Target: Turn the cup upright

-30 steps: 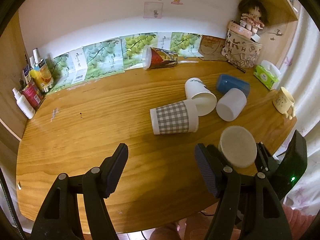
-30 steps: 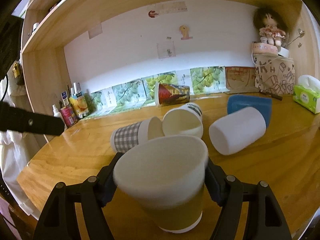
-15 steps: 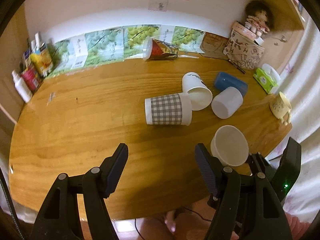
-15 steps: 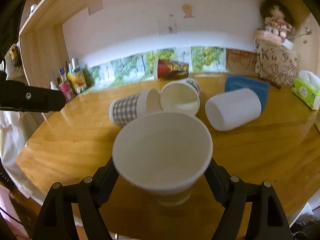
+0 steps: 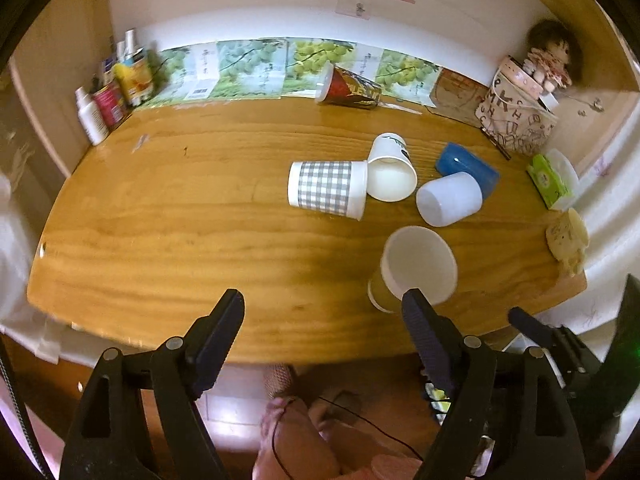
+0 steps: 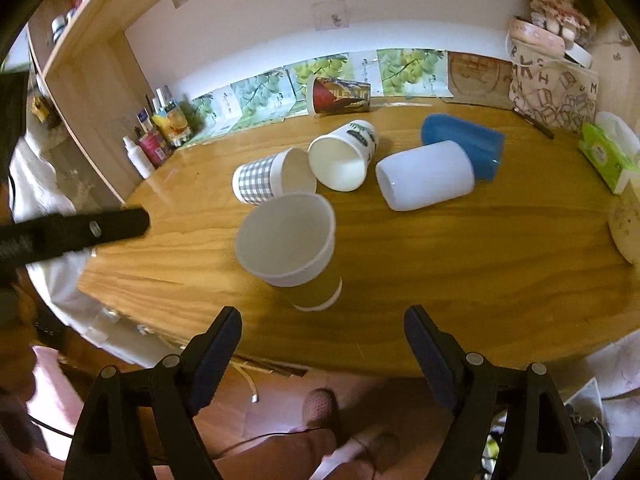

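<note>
A yellow-and-white paper cup (image 6: 292,246) stands upright near the front edge of the wooden table (image 6: 460,264), mouth up and empty; it also shows in the left wrist view (image 5: 416,266). My right gripper (image 6: 322,334) is open and empty, pulled back behind the table's front edge, apart from the cup. My left gripper (image 5: 322,320) is open and empty, above the front edge to the cup's left. A grey checked cup (image 6: 268,180), a white printed cup (image 6: 342,156), a plain white cup (image 6: 424,180) and a blue cup (image 6: 464,144) lie on their sides behind it.
A red printed cup (image 6: 340,94) lies on its side at the back wall. Bottles (image 6: 156,140) stand at the back left. A lettered bag with a doll (image 6: 552,80), a tissue pack (image 6: 608,152) and a cream mug (image 5: 568,240) crowd the right side.
The right gripper set the yellow-and-white cup upright on the table, opened, and drew back off it. Both grippers rose and retreated toward the front edge.
</note>
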`<state>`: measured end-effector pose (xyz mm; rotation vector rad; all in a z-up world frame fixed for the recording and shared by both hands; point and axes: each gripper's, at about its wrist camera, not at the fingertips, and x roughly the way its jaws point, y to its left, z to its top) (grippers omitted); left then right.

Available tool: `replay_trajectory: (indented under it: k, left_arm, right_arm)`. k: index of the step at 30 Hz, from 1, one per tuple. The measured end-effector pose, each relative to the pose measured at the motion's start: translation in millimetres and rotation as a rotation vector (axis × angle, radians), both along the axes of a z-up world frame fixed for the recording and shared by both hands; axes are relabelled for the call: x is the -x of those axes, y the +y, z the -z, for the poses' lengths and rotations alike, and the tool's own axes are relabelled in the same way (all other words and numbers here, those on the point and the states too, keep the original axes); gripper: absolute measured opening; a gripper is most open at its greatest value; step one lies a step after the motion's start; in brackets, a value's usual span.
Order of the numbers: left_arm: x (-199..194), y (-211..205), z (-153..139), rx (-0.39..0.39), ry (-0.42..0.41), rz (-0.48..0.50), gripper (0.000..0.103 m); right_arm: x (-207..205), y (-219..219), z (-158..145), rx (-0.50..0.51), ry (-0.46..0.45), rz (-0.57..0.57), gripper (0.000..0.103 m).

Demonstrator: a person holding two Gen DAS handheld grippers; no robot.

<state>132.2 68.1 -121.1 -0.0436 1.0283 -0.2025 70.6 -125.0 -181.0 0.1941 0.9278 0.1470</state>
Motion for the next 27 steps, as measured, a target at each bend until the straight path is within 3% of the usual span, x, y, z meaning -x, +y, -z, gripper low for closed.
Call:
replay_trajectory:
  k: [4,8,16,20,27]
  left_arm:
    - [18,-7,-14,-0.002,-0.021,-0.05,0.084]
    - [40,-13,-34,-0.015,-0.11,-0.116,0.084]
    - [84,-31,-74,-0.071,-0.309,-0.146,0.088]
    - [102,-40,-86,-0.066,-0.394,-0.155,0.097]
    - [124,-45,-106,-0.078,-0.558,-0.201,0.101]
  right_arm:
    - [12,-11,-31,0.024,-0.002,-0.025,0.085]
    - [26,-18,-65,0.044,-0.038,-0.051,0.103]
    - [53,-28,-112,0.018,-0.103,-0.024,0.103]
    - [69,-32,-127,0.027,-0.159,-0.012,0.103]
    - [99,-45,-150,0.038,-0.359,0.065,0.103]
